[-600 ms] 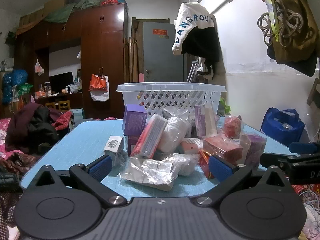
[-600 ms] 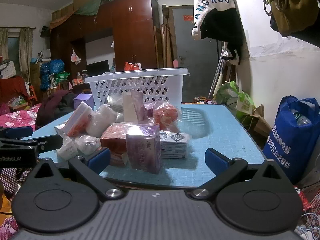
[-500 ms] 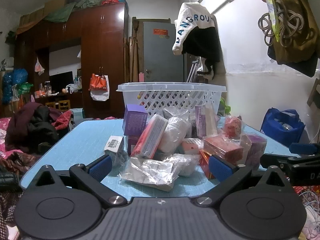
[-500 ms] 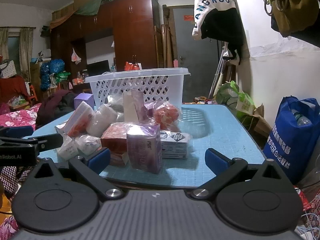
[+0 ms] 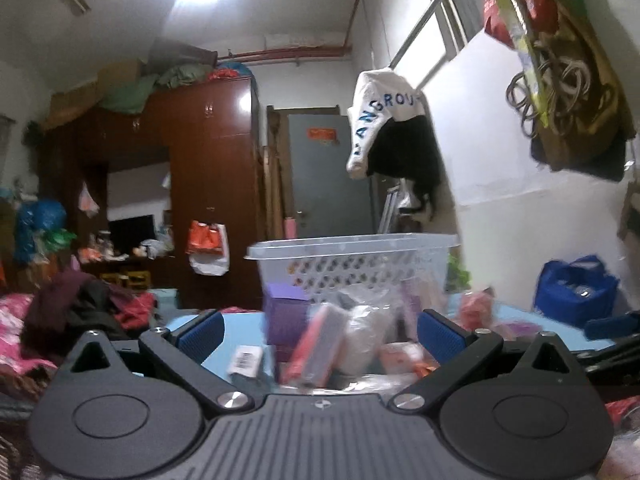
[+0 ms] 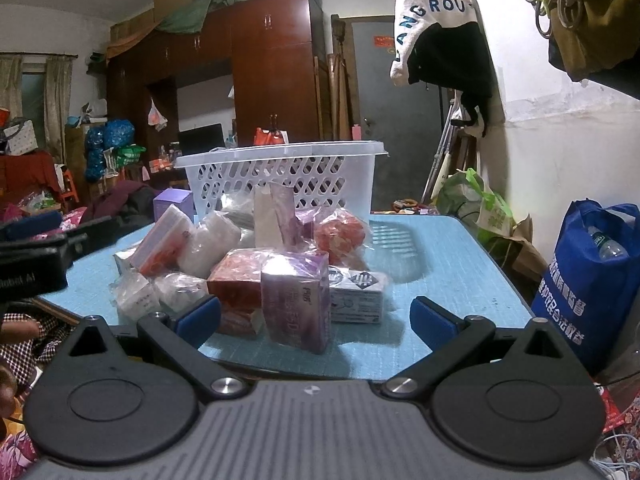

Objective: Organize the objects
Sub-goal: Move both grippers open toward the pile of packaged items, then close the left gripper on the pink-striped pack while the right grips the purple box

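Both the left gripper [image 5: 320,334] and right gripper [image 6: 316,316] have jaws spread, holding nothing, facing packets piled on the blue surface [image 6: 440,276]; white basket [image 6: 288,176] at 12 o'clock.

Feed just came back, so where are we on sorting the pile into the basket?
Barely started. Done: nothing visibly; the basket's inside is hidden. In hand: nothing; the left tool and right tool are both open. Left: the whole pile, including the purple pack and red pack, on the blue table.
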`<move>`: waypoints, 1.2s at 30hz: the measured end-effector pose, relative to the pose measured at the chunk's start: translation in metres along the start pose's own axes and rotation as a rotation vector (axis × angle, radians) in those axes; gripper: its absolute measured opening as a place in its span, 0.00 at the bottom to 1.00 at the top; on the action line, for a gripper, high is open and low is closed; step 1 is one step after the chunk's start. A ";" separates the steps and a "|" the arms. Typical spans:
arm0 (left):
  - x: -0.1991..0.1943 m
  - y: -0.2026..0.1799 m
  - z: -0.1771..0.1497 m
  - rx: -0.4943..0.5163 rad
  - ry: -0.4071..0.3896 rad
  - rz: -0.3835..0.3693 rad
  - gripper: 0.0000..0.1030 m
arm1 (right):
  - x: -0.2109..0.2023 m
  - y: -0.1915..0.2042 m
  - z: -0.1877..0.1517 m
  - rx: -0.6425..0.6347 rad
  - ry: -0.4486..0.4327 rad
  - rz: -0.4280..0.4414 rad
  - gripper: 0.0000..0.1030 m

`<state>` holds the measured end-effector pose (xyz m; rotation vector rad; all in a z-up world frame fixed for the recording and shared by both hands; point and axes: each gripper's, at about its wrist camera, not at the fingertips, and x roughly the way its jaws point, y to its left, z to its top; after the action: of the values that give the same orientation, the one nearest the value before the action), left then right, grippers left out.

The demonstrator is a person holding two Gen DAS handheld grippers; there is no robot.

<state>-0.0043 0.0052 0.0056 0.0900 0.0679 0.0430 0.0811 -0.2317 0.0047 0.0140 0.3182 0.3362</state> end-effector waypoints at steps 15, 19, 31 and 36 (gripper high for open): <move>0.034 0.024 -0.011 -0.048 0.176 -0.099 0.92 | 0.017 0.009 -0.003 -0.045 -0.001 -0.002 0.99; 0.051 0.020 -0.009 -0.036 0.175 -0.106 0.84 | 0.021 0.007 -0.001 -0.038 -0.008 0.006 0.91; 0.088 0.015 -0.021 -0.028 0.245 -0.117 0.59 | 0.036 0.002 -0.004 -0.010 0.027 0.032 0.49; 0.091 0.015 -0.022 -0.022 0.247 -0.113 0.44 | 0.034 0.003 -0.005 -0.016 0.020 0.028 0.49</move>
<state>0.0844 0.0258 -0.0212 0.0580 0.3193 -0.0588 0.1086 -0.2180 -0.0098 -0.0002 0.3354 0.3669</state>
